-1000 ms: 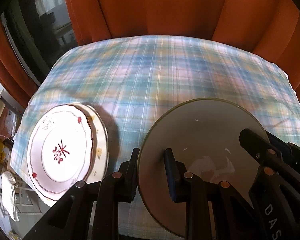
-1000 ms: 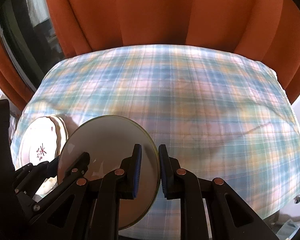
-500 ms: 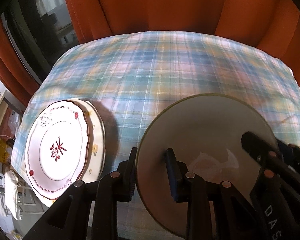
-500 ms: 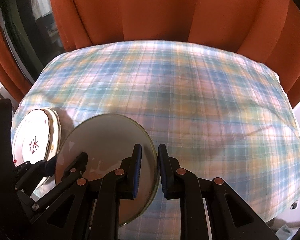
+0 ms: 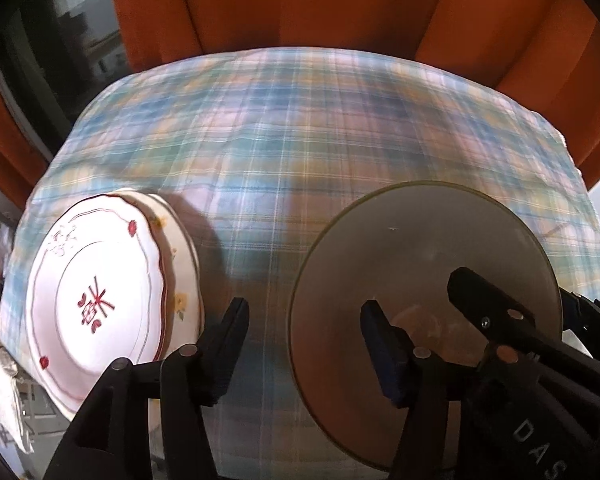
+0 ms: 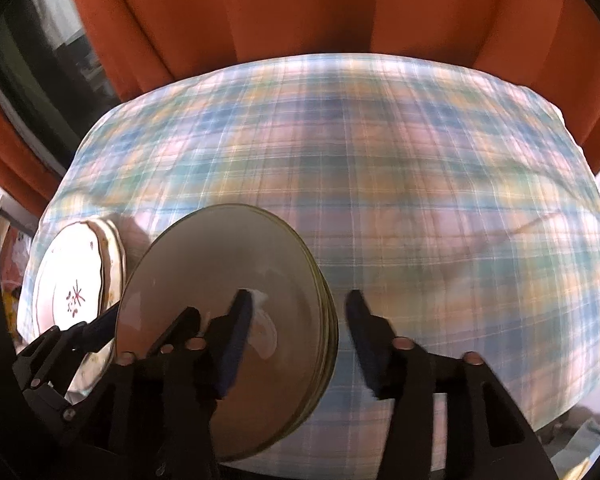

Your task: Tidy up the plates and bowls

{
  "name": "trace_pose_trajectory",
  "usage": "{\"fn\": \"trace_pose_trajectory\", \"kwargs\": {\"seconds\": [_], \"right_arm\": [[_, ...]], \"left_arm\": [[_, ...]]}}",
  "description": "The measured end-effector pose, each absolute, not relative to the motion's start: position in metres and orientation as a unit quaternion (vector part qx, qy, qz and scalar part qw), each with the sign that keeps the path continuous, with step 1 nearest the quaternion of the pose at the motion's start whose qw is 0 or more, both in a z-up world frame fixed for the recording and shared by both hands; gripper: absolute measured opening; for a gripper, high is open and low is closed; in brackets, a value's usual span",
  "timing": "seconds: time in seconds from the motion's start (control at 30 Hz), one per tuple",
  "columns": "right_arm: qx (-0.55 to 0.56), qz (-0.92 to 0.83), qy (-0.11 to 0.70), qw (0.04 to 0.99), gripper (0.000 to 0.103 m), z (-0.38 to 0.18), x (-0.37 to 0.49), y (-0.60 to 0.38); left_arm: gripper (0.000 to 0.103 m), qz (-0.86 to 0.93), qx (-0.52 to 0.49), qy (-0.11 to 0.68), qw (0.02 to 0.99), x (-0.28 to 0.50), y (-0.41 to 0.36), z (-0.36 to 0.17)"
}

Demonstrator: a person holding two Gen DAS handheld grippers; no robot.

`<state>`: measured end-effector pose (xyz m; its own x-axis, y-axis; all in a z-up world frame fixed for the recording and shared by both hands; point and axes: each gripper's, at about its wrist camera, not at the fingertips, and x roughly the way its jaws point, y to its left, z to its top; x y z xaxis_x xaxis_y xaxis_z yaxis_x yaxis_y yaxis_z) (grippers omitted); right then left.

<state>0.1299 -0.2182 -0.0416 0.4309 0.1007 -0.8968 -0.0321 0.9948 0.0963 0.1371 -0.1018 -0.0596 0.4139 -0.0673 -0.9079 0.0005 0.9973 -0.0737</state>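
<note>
A grey plate (image 5: 420,272) is seen low on the desk (image 5: 300,120), near the front edge, at the right of the left wrist view and left of centre in the right wrist view (image 6: 228,280). In the right wrist view its right rim shows several stacked edges, so more than one plate may be meant; this cannot be told for certain.

The left gripper (image 5: 304,344) is spread wide, its right finger (image 5: 384,356) over the plate's face and its left finger (image 5: 228,348) outside the rim, over cloth; nothing is clamped. The right gripper (image 6: 296,336) is likewise spread wide, one finger (image 6: 232,344) inside the rim and the other (image 6: 366,344) outside it, with a clear gap to the plate's edge. Whether the plate rests flat on the cloth cannot be told.

A white plate (image 5: 96,304) with red marks is seen on a larger floral plate (image 5: 184,280) at the desk's left edge, near the front corner, close beside the grey plate but apart from it.

The plaid cloth beyond and to the right of the plates lies bare up to the far edge, where an orange curtain (image 5: 300,4) hangs.
</note>
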Motion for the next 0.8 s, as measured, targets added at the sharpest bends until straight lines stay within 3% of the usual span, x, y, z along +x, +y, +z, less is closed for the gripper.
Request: {"fn": "trace_pose_trajectory", "kwargs": {"seconds": [0.27, 0.8], "right_arm": [[0.051, -0.018, 0.557, 0.829, 0.06, -0.046, 0.137, -0.219], [0.125, -0.075, 0.585, 0.798, 0.06, -0.063, 0.138, -0.23]], "left_arm": [[0.066, -0.086, -0.051, 0.572, 0.814, 0.156, -0.089, -0.072], [0.064, -0.177, -0.06, 0.609, 0.771, 0.17, -0.096, -0.078]]}}
